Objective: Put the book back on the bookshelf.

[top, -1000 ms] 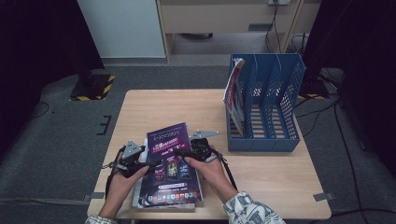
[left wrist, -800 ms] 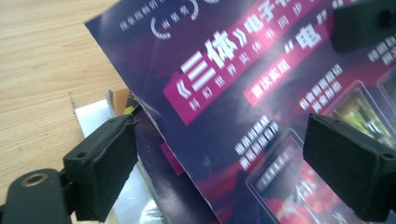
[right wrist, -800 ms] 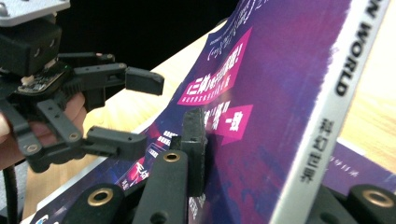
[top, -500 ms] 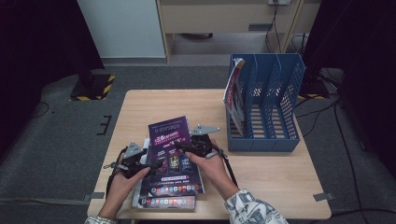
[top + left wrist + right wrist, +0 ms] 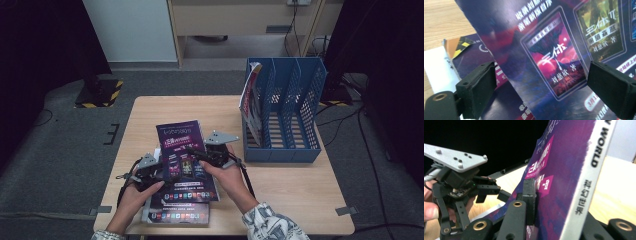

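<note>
A purple magazine (image 5: 181,150) is tilted up off a stack of similar magazines (image 5: 175,215) at the table's front left. My right gripper (image 5: 200,156) is shut on its right edge; in the right gripper view one pad presses the cover (image 5: 564,170) beside the white spine. My left gripper (image 5: 155,175) sits at the magazine's left edge with its jaws wide open. In the left gripper view the raised cover (image 5: 554,50) crosses beyond the two pads, which do not press on it. A lower magazine (image 5: 471,57) lies flat underneath.
A blue slotted file rack (image 5: 285,120) stands at the table's right back, with one magazine (image 5: 250,107) upright in its leftmost slot. Bare wooden tabletop (image 5: 290,200) lies in front of the rack. Cables trail from both grippers toward the person.
The right gripper has lifted the purple magazine higher off the stack, tilting it more steeply. The left gripper has stayed about where it was, still open.
</note>
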The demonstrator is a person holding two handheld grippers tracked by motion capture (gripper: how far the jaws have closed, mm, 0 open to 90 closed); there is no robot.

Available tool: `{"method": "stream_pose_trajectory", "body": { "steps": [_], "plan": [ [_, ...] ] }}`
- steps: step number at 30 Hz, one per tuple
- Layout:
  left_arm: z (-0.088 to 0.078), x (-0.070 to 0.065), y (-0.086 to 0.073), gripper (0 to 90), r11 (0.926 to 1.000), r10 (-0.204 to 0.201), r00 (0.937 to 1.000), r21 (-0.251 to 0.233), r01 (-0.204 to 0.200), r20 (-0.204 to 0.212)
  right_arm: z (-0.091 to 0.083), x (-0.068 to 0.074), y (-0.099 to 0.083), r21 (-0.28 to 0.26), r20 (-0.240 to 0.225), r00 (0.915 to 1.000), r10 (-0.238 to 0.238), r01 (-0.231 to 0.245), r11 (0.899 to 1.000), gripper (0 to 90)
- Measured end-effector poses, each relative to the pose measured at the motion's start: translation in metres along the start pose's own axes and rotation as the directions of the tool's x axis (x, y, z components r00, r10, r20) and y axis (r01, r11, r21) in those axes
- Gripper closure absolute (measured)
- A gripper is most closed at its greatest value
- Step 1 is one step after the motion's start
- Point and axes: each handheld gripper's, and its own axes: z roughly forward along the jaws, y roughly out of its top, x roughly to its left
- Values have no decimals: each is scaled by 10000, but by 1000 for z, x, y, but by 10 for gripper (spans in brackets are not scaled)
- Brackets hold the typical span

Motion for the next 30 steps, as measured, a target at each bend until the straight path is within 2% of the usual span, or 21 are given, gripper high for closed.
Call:
{"method": "stream_pose_trajectory", "body": {
  "steps": [13,18,22,24,25,30],
  "plan": [
    [4,0,-1,101,9999,-104,9984,112,98,557,-3,-2,6,-369,-123,9998,-126,121,9992,792],
    [8,1,-2,116,9994,-310,9940,211,289,1045,-5,-1,9,-625,-158,9997,-199,189,9979,793],
    [10,-1,0,154,9997,-178,9911,182,156,1319,-7,-2,9,-699,-199,9996,-215,201,9974,794],
    [12,0,0,150,9994,-273,9903,236,243,1360,-7,-2,9,-684,-223,9995,-217,201,9975,795],
    [11,3,1,178,9987,-485,9881,233,456,1463,-6,-2,8,-700,-221,9995,-241,225,9973,795],
    [5,8,1,282,9972,-743,9849,115,734,1563,-6,-3,9,-755,-326,9991,-266,241,9969,796]
  ]
}}
